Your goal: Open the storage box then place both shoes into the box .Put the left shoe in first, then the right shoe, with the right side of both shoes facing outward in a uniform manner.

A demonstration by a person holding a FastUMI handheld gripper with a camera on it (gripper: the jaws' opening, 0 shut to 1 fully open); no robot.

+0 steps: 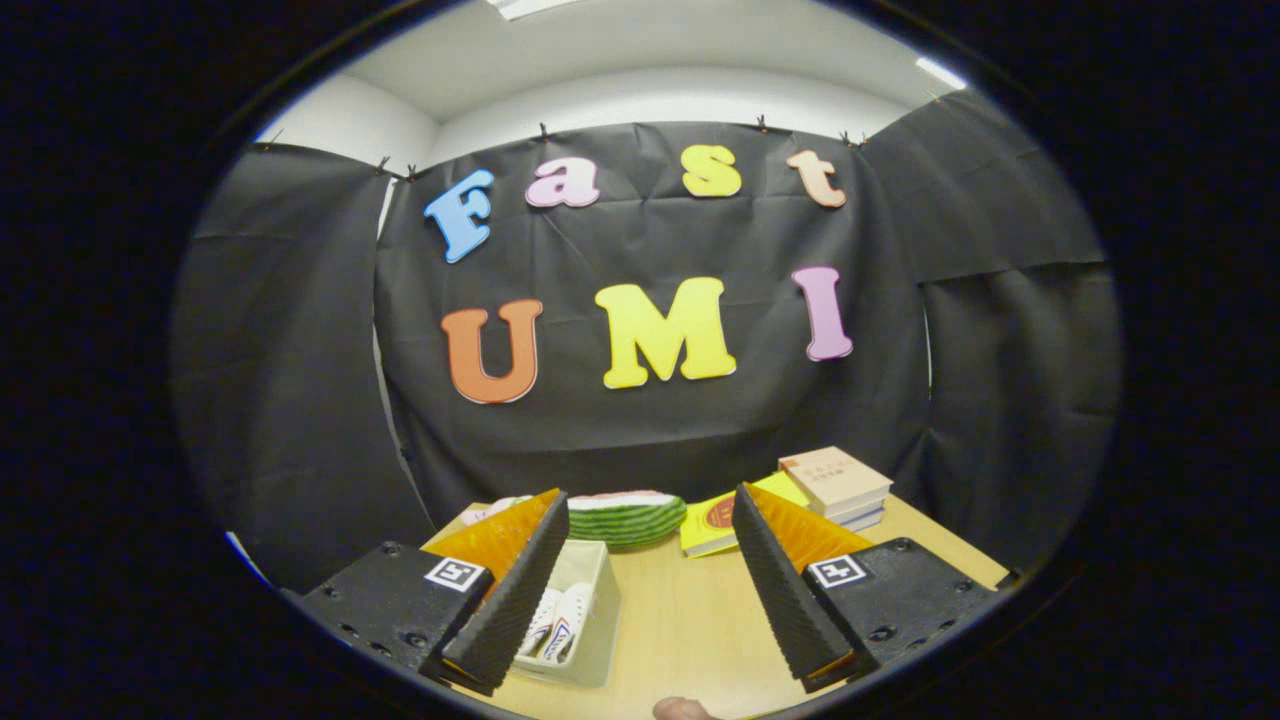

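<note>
Hovering over the wooden table (690,620), the tool (650,520) spread wide, storage box (585,610) and shoes (560,620) below.

Black cloth (700,420) drapes the booth walls below a white ceiling (640,70), behind a wooden table (690,620).

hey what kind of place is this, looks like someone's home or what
Likely a staged recording booth, not a home: black cloth wall, a wooden table with a storage box holding shoes, and books. The gripper is open.

Gripper (650,520) jaws wide apart above the tabletop (690,620); both shoes (558,620) in the open box (592,640), books (835,485) far right.
</note>
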